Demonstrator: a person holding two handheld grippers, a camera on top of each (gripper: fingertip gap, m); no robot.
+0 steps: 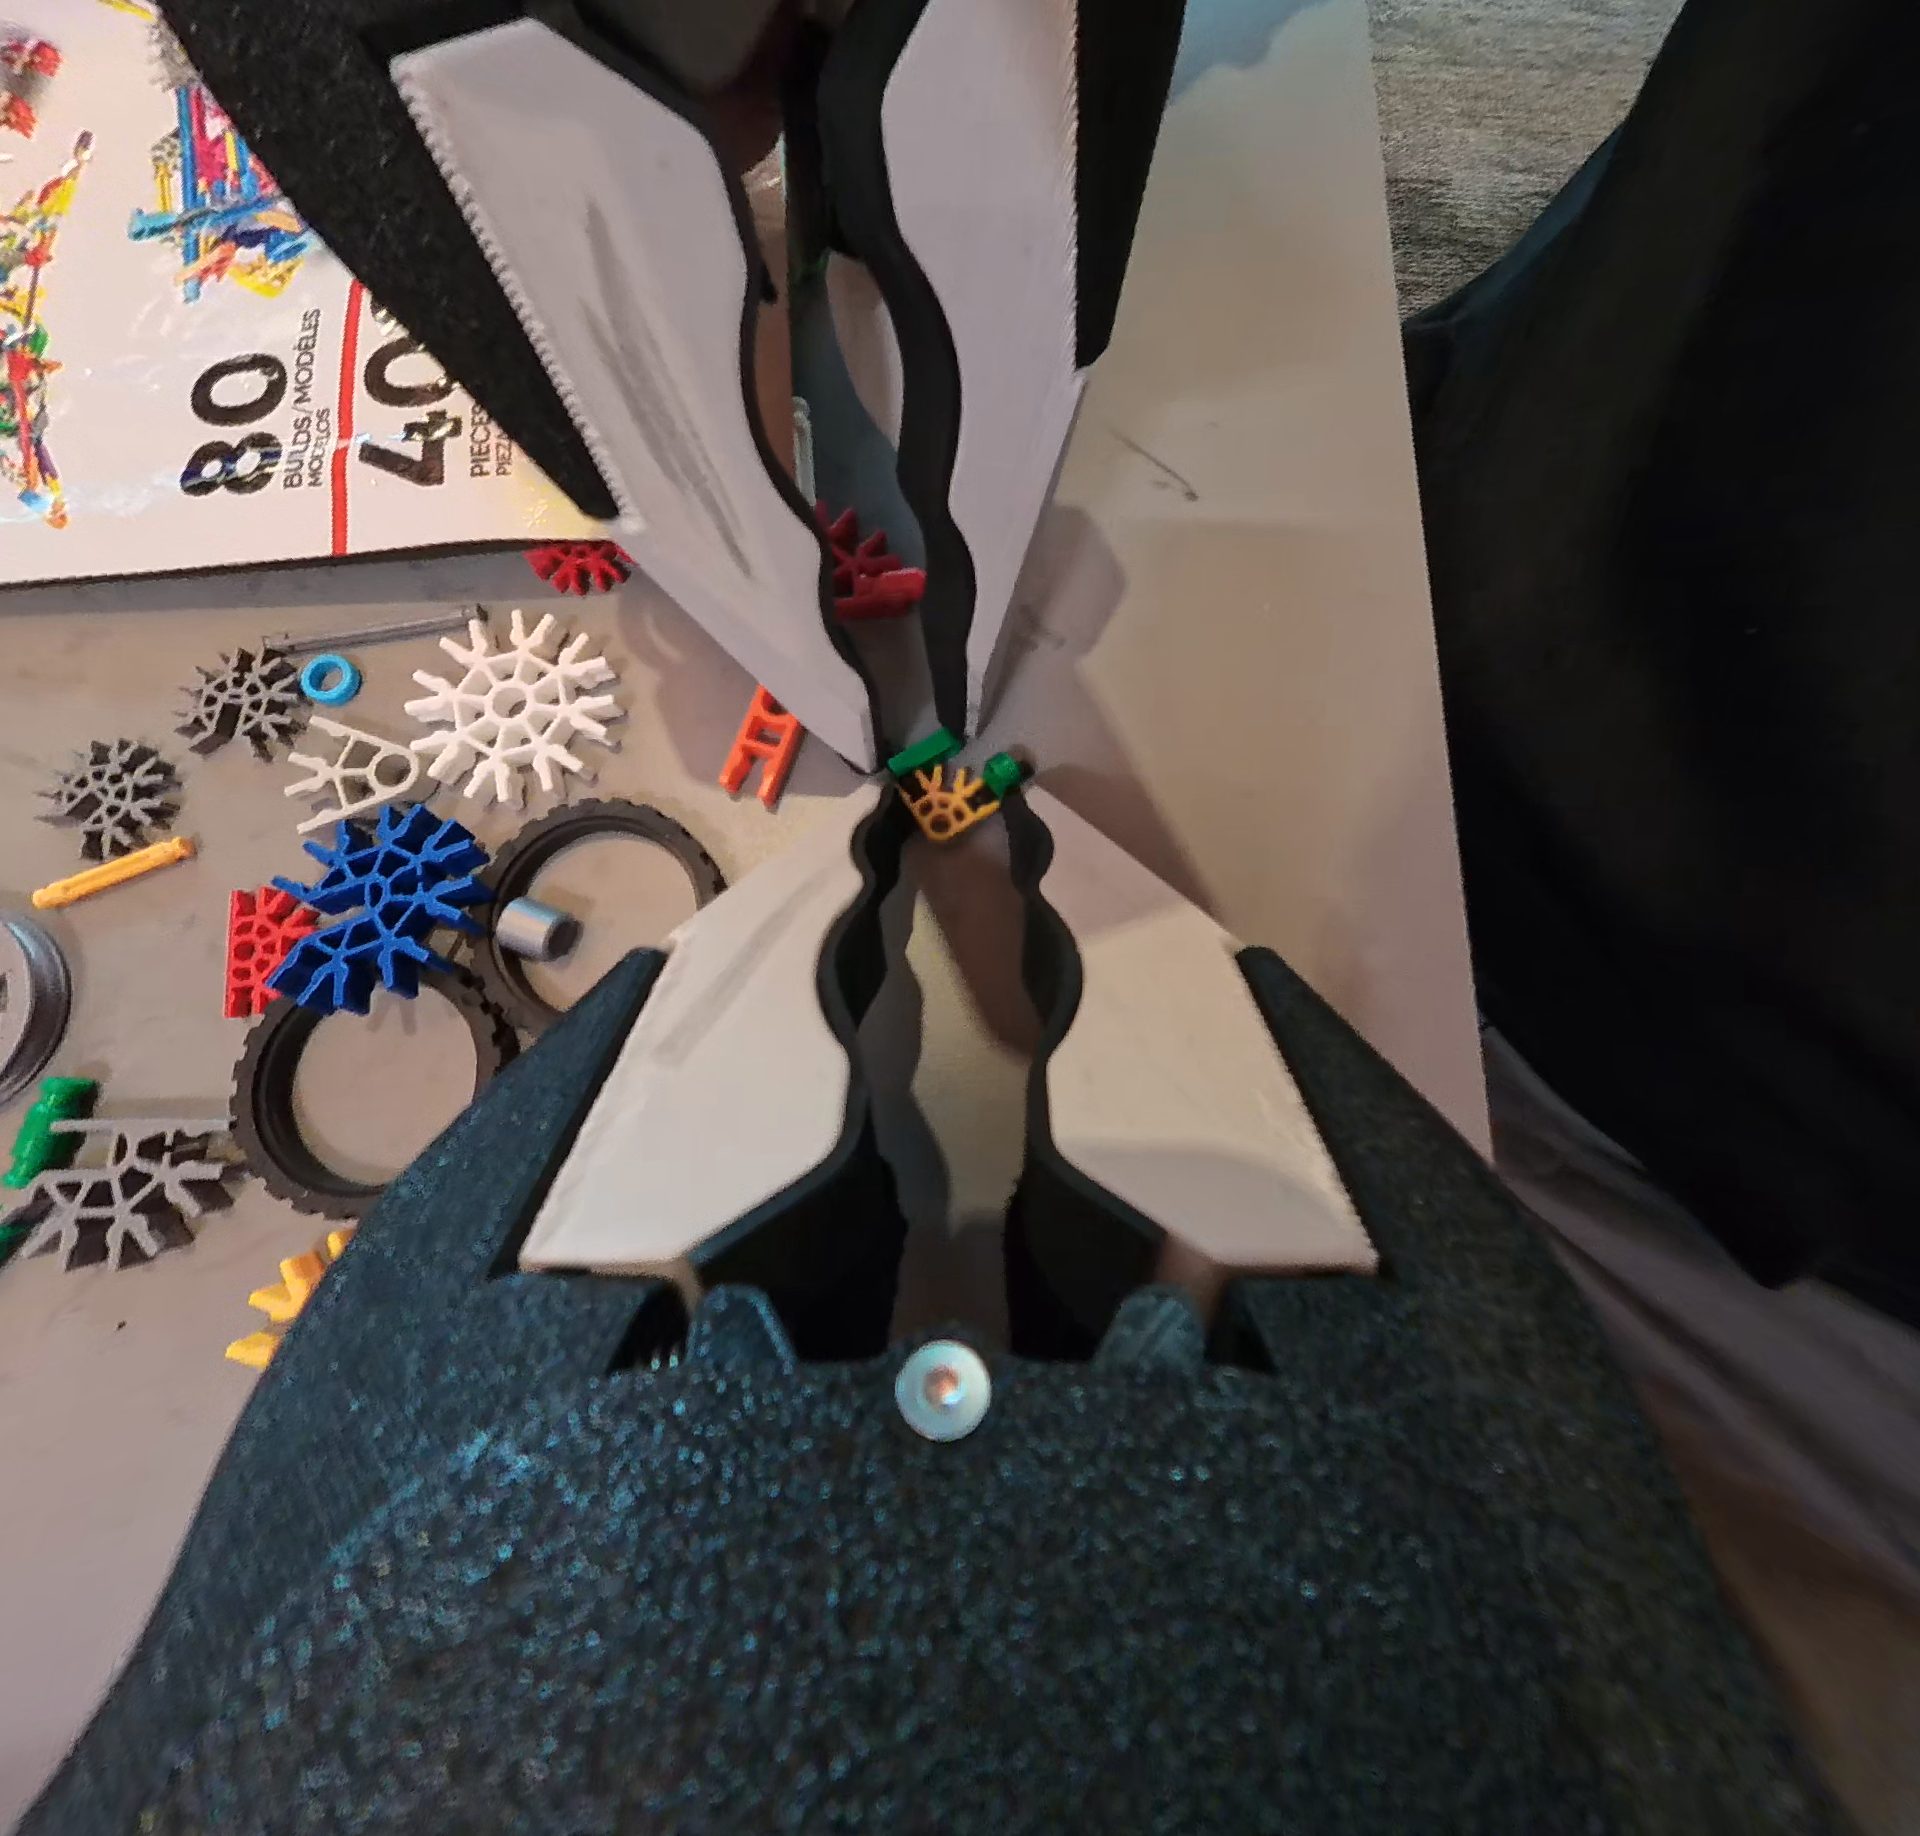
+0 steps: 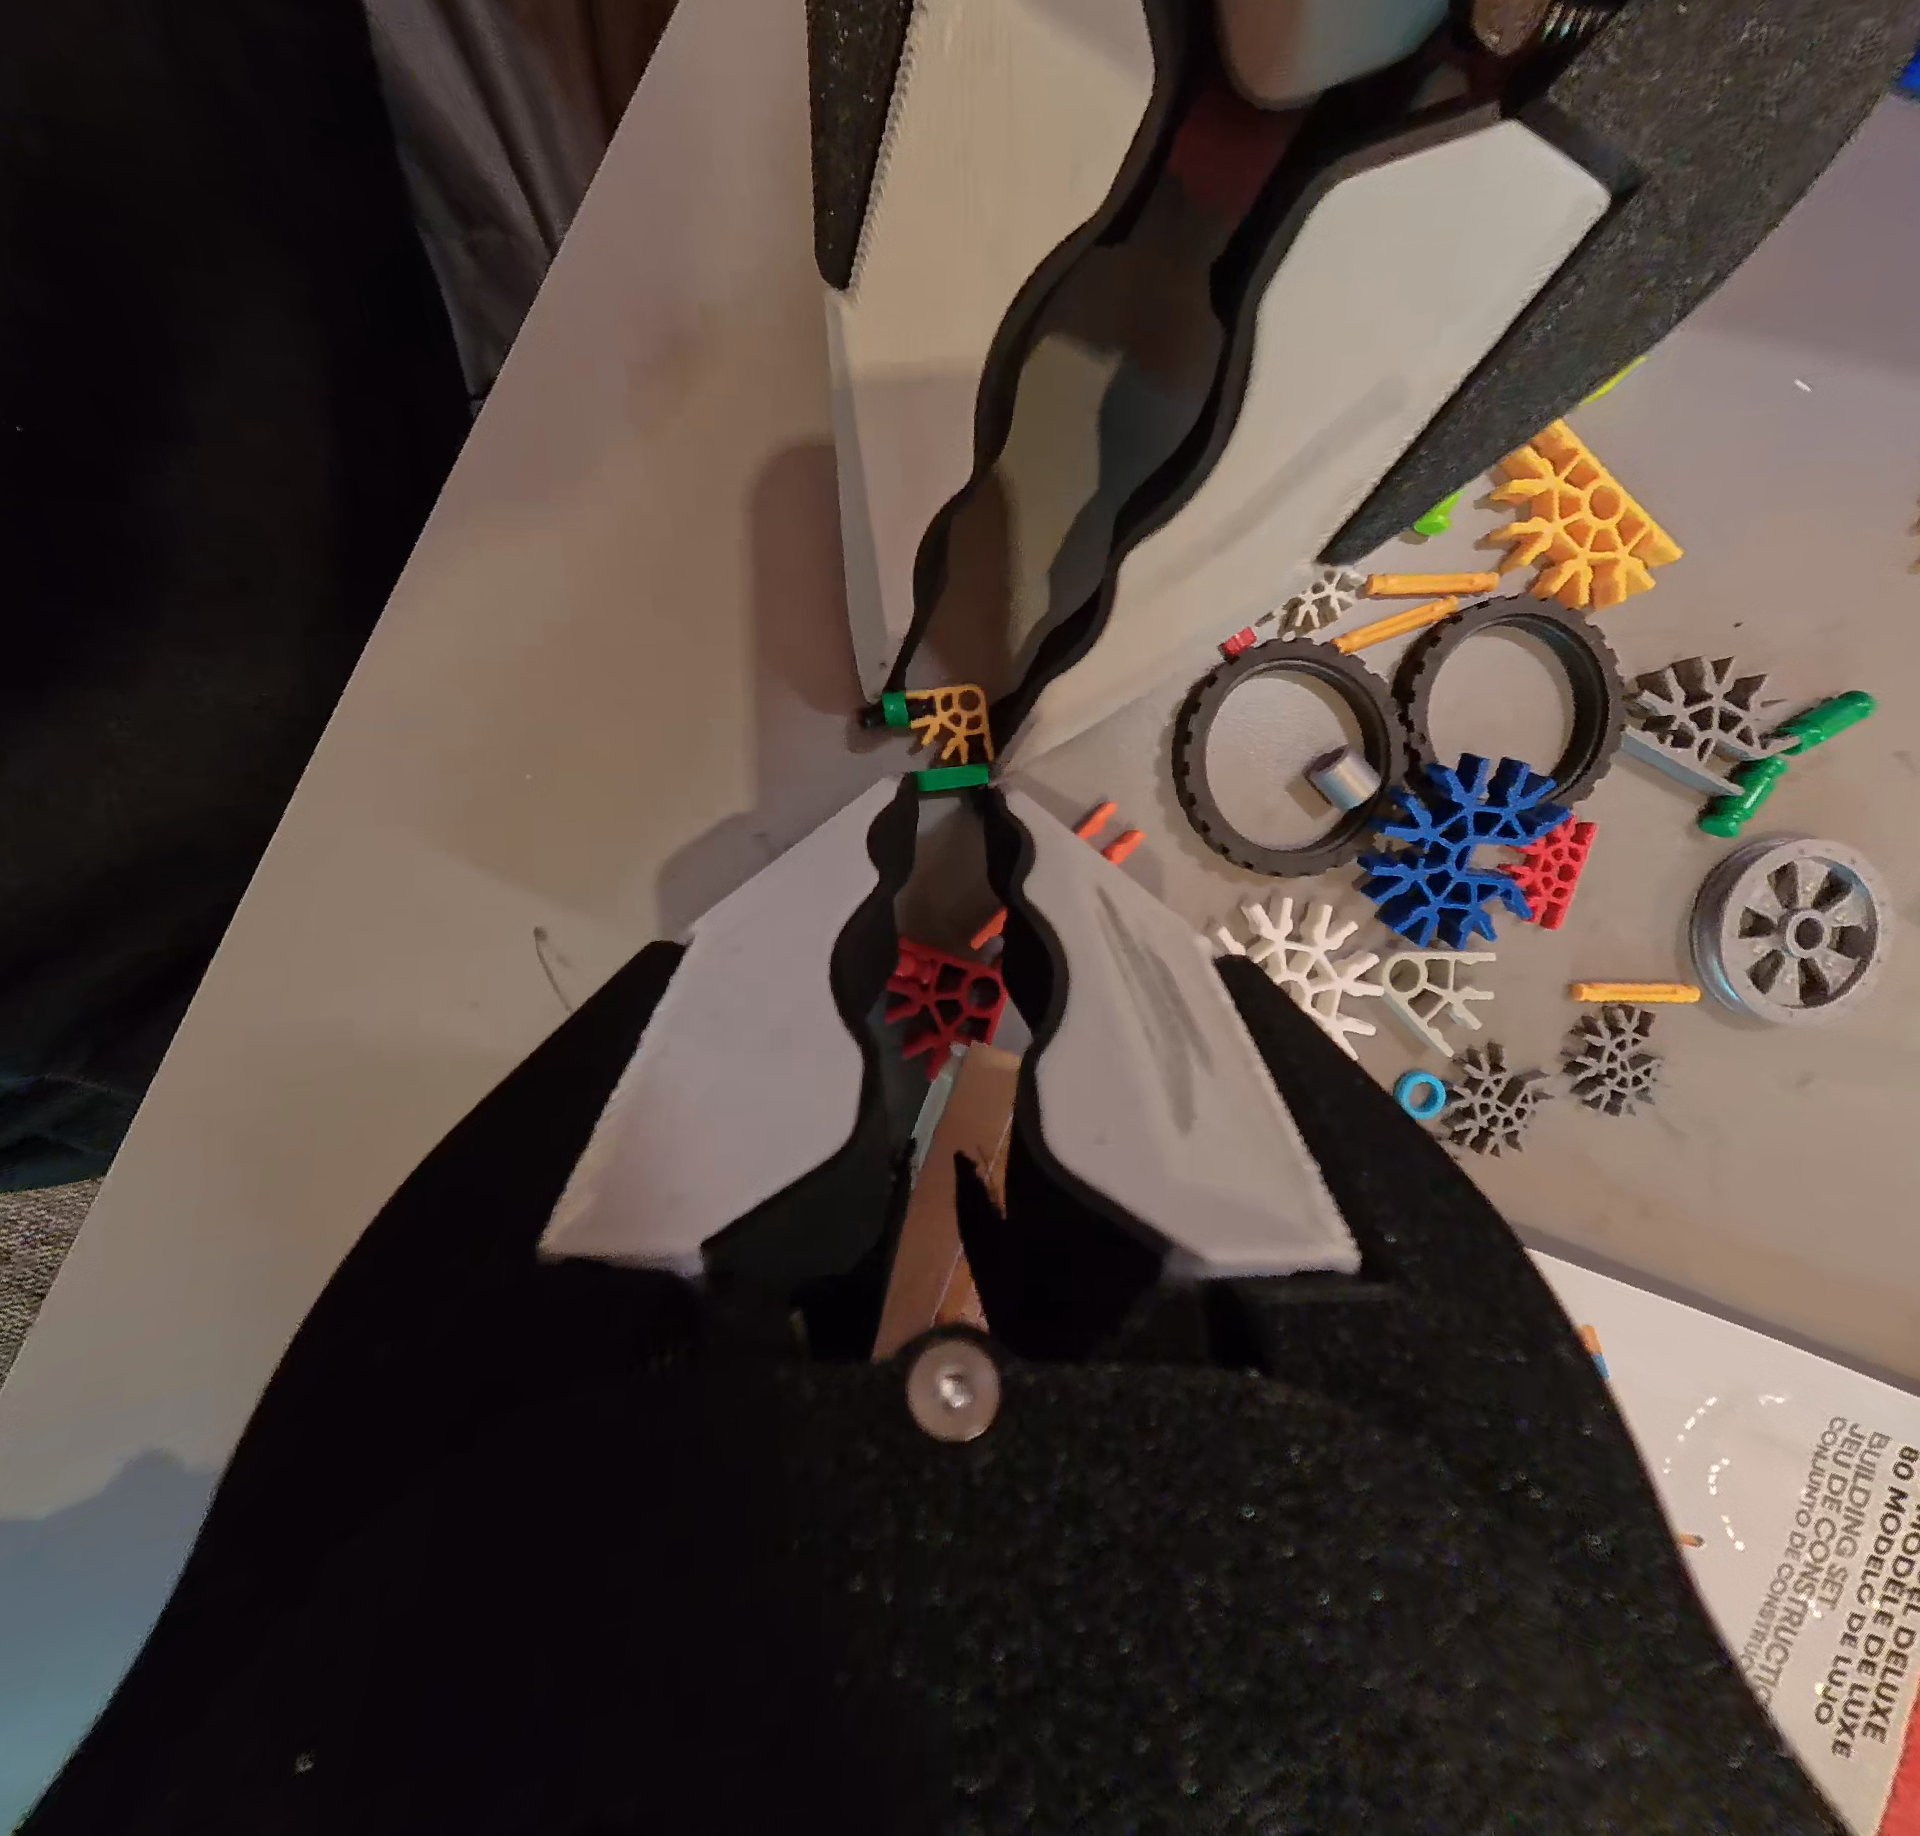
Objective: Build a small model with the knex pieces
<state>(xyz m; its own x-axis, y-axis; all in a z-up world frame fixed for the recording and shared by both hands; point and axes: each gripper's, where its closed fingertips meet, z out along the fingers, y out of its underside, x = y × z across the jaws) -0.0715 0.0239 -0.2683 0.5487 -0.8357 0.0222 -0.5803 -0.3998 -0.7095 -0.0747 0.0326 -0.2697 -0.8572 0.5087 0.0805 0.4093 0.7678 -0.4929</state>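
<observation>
Seemingly both tools pinch — left tool (image 1: pixel 951 818) the yellow connector (image 1: pixel 943 801), right tool (image 2: pixel 951 784) a half-hidden green rod (image 2: pixel 952 777).

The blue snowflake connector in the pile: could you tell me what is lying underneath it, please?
The blue snowflake connector overlaps a red connector and the rims of two black tyres. Whatever else sits beneath its middle is covered.

Small green plastic rod (image 2: pixel 951 777) mostly swallowed by the right gripper's (image 2: pixel 951 799) jaw tips, only a stub seen. Dark red plastic connector (image 1: pixel 868 565) half hidden between the jaws in left wrist view. Printed cardboard box (image 1: pixel 156 332) cut off by the frame edge. Grey spoked wheel (image 1: pixel 26 997) cropped at left edge. Yellow fan-shaped connector (image 1: pixel 286 1303) partly covered by the left gripper's (image 1: pixel 951 810) body.
</observation>
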